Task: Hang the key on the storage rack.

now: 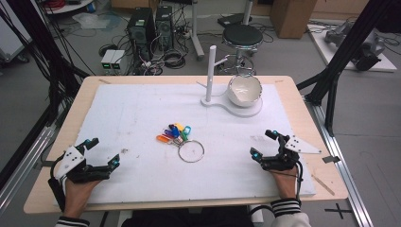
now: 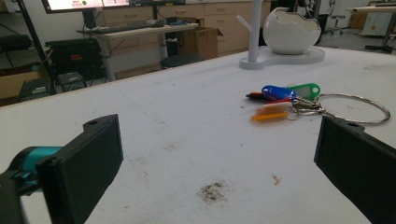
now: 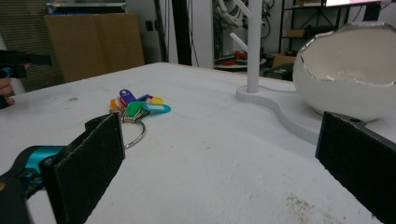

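A bunch of coloured key tags [image 1: 174, 133] on a large metal ring [image 1: 191, 151] lies near the middle of the white mat [image 1: 132, 118]. The tags [image 2: 280, 99] lie ahead and to the right in the left gripper view, and ahead to the left [image 3: 137, 106] in the right gripper view. My left gripper [image 1: 100, 152] rests open at the table's front left, nothing between its jaws. At the front right my right gripper [image 1: 263, 143] is open and empty too. A white egg-shaped bowl [image 1: 244, 90] sits on a white stand with an upright post [image 1: 211, 71] at the back.
The wooden table edge [image 1: 56, 142] frames the mat. The stand's flat base [image 3: 280, 112] and bowl [image 3: 350, 74] lie close ahead of the right gripper. A stool [image 1: 242, 35], computer towers [image 1: 150, 26] and cables stand on the floor behind the table.
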### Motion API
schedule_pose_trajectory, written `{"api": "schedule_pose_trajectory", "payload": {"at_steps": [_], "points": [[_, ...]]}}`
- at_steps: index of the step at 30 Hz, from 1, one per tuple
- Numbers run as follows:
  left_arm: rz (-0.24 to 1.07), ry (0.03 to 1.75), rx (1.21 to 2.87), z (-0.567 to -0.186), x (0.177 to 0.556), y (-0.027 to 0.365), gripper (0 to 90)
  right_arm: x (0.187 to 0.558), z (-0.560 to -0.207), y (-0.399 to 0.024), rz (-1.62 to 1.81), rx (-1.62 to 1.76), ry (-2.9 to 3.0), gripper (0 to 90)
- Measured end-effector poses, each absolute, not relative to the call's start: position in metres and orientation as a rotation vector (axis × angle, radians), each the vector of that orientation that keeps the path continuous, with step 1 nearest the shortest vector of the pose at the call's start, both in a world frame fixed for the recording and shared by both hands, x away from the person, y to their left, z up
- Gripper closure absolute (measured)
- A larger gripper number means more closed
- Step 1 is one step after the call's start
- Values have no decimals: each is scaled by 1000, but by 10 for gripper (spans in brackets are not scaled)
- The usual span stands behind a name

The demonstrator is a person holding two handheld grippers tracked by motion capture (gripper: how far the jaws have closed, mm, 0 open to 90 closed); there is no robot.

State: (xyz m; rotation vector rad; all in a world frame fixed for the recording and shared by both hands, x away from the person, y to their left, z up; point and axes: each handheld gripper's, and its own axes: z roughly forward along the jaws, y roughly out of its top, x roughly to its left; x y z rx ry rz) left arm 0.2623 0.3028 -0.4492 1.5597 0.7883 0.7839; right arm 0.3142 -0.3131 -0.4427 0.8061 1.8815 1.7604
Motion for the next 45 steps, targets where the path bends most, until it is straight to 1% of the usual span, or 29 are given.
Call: {"api": "schedule_pose_trajectory", "payload": {"at_steps": [3,6,7,9,10,13,19,26,33,36,37,39,45], "points": [[785,787,1557,-449,262,302,17,316,-430,-310,1765,787,1884,9],[782,793,1557,-449,263,303,17,322,-406,-302,1761,749,1928,9],[778,798,1554,-449,263,303,17,322,-406,-302,1761,749,1928,9],[779,795,1555,-449,263,303,17,326,-390,-296,1762,704,1953,9],[782,792,1557,-449,263,303,17,330,-375,-291,1762,657,1974,9],[784,791,1557,-449,263,303,17,337,-353,-283,1759,603,2019,9],[784,792,1558,-449,263,303,17,350,-328,-266,1728,513,2146,9],[783,792,1558,-449,263,303,17,364,-316,-240,1651,414,2293,9],[783,793,1555,-449,263,303,17,374,-308,-209,1491,291,2472,9],[782,791,1558,-449,263,303,17,377,-308,-195,1425,233,2546,9],[781,792,1559,-449,263,303,17,379,-309,-184,1368,192,2596,9],[780,791,1559,-449,263,303,17,380,-309,-180,1354,178,2609,9],[781,791,1559,-449,263,303,17,387,-320,-148,1197,60,2743,9]]}}
